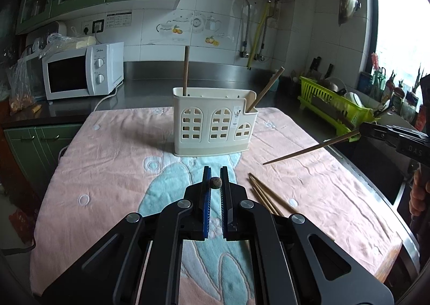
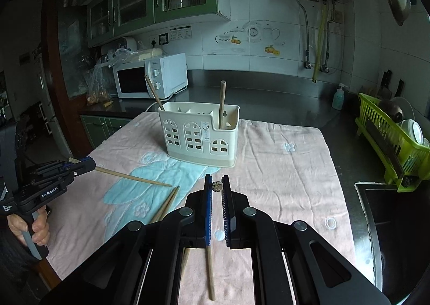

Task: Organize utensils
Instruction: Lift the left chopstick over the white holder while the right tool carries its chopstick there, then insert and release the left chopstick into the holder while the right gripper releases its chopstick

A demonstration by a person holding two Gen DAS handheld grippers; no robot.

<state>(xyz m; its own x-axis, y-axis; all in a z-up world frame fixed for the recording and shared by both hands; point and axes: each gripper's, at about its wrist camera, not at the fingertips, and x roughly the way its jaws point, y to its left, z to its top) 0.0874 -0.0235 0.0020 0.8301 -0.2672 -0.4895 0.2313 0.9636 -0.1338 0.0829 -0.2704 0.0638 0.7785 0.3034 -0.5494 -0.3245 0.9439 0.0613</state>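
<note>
A cream utensil holder [image 1: 215, 124] stands on the pink towel [image 1: 107, 170]; it also shows in the right wrist view [image 2: 200, 135]. Two wooden sticks stand in it [image 1: 186, 71] [image 1: 268, 88]. My left gripper [image 1: 215, 182] is shut on a chopstick, seen end-on [image 1: 215, 183]; the right wrist view shows it held level above the towel [image 2: 134, 177]. My right gripper [image 2: 217, 186] is shut on another chopstick [image 2: 210, 272]; the left wrist view shows that chopstick [image 1: 309, 149] sticking out leftward. Loose chopsticks [image 1: 266, 197] lie on the towel between the grippers.
A white microwave [image 1: 83, 73] stands at the back left on the steel counter. A green dish rack [image 1: 333, 106] with dishes stands at the right, a sink [image 2: 389, 224] in front of it. Green cabinets hang above.
</note>
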